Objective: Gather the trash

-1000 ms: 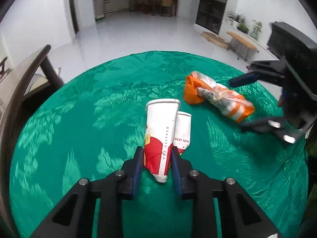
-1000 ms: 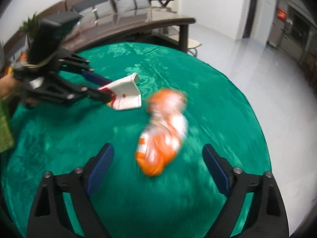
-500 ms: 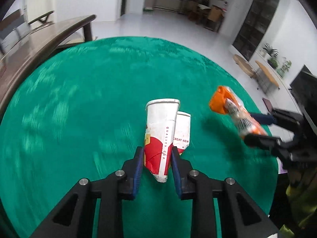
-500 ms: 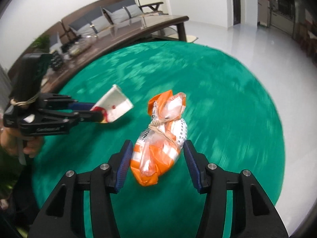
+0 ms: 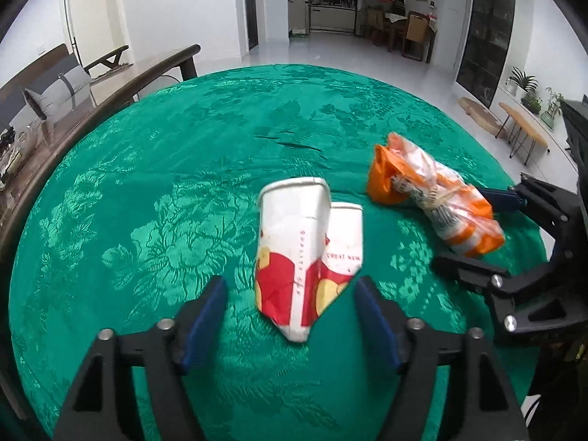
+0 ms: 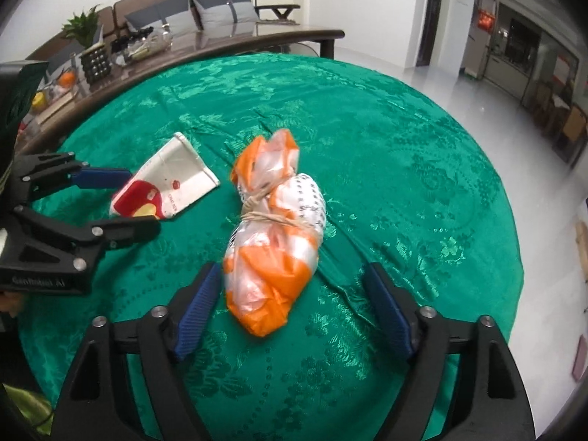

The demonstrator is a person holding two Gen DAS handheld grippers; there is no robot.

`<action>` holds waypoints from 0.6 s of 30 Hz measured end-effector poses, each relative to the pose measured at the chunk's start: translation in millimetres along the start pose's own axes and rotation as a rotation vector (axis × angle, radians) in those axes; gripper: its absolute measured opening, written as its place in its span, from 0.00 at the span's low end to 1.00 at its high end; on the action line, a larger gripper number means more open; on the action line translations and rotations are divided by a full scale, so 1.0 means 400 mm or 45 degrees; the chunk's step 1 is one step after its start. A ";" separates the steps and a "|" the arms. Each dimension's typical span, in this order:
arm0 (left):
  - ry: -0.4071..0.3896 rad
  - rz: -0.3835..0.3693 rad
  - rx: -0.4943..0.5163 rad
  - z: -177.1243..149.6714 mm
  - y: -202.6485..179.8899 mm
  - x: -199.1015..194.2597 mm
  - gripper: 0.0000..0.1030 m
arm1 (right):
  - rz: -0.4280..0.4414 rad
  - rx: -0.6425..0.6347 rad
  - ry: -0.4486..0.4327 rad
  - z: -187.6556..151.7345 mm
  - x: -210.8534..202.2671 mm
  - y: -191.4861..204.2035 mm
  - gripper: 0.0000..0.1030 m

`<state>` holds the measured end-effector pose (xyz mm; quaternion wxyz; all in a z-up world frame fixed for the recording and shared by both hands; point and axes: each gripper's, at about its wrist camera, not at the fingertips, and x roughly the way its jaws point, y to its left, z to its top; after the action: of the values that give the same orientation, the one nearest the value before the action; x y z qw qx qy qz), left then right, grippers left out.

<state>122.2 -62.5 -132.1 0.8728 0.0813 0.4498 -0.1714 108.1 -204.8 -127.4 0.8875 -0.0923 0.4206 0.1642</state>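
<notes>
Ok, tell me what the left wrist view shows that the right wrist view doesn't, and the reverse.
Only the left wrist view: the "QUALITY CUP" lettering on the flattened red-and-white paper cups, and a low wooden bench by potted plants.

Only the right wrist view: a brown sofa with grey cushions, a green potted plant, and the string knot around the tied orange-and-white plastic bag.

Both: the green patterned tablecloth, cups, bag, and open left gripper and right gripper.

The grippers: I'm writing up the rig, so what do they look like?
Both match. The left gripper and right gripper have black, angular frames with triangular cut-outs and silver screw heads; each finger carries a ribbed blue pad. The left gripper's body bears faint pale lettering, too blurred to read.
</notes>
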 end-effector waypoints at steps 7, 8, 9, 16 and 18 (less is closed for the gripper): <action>-0.023 0.000 -0.034 -0.001 0.016 0.013 0.82 | -0.013 0.000 -0.023 -0.011 -0.001 0.004 0.88; -0.023 0.000 -0.034 -0.004 0.014 0.010 0.82 | -0.015 0.000 -0.023 -0.010 0.000 0.004 0.88; -0.023 0.001 -0.033 -0.004 0.015 0.011 0.82 | -0.016 0.000 -0.023 -0.010 0.000 0.005 0.88; -0.023 0.001 -0.033 -0.004 0.017 0.011 0.83 | -0.015 0.000 -0.023 -0.010 0.000 0.005 0.89; -0.023 0.002 -0.032 -0.004 0.017 0.011 0.83 | -0.015 -0.001 -0.023 -0.009 0.000 0.004 0.89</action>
<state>125.8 -56.9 -136.8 0.8778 0.0690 0.4440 -0.1658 104.7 -204.3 -129.8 0.8921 -0.0937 0.4120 0.1600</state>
